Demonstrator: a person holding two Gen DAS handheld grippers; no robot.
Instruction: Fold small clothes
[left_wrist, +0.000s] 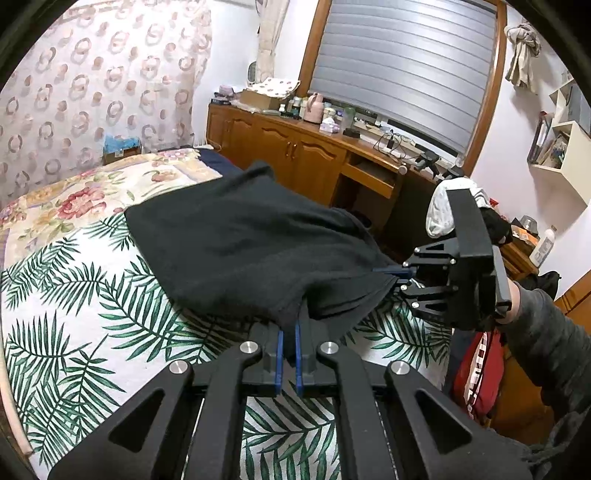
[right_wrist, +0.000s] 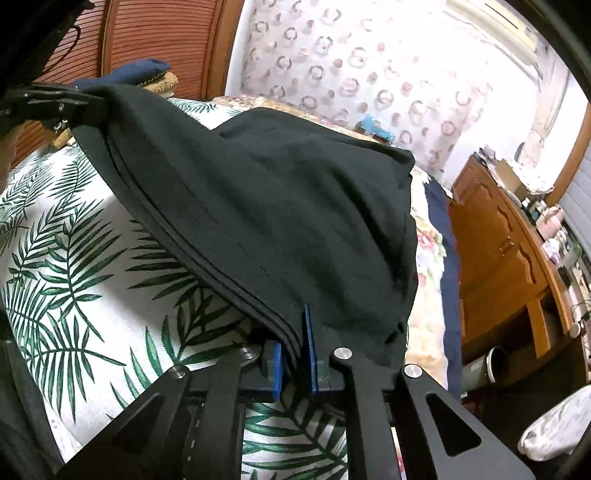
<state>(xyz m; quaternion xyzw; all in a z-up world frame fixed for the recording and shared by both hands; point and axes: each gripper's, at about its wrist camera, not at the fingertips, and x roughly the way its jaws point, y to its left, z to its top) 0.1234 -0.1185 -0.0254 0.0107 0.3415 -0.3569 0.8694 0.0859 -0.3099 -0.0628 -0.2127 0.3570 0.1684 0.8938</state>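
A black garment (left_wrist: 240, 236) lies on the leaf-print bed cover (left_wrist: 74, 295), its near edge lifted off the cover. My left gripper (left_wrist: 290, 332) is shut on the garment's near hem, with cloth running down between its blue pads. In the left wrist view my right gripper (left_wrist: 397, 277) comes in from the right and is shut on the hem's right corner. In the right wrist view that gripper (right_wrist: 295, 343) has the layered hem of the black garment (right_wrist: 277, 206) pinched between its blue pads. My left gripper (right_wrist: 92, 107) holds the far corner at the upper left there.
A floral quilt (left_wrist: 92, 195) covers the far part of the bed. Behind it hangs a curtain with ring patterns (left_wrist: 92, 81). A wooden cabinet (left_wrist: 295, 147) with cluttered top runs along the window wall. A sleeve (left_wrist: 546, 332) is at the right.
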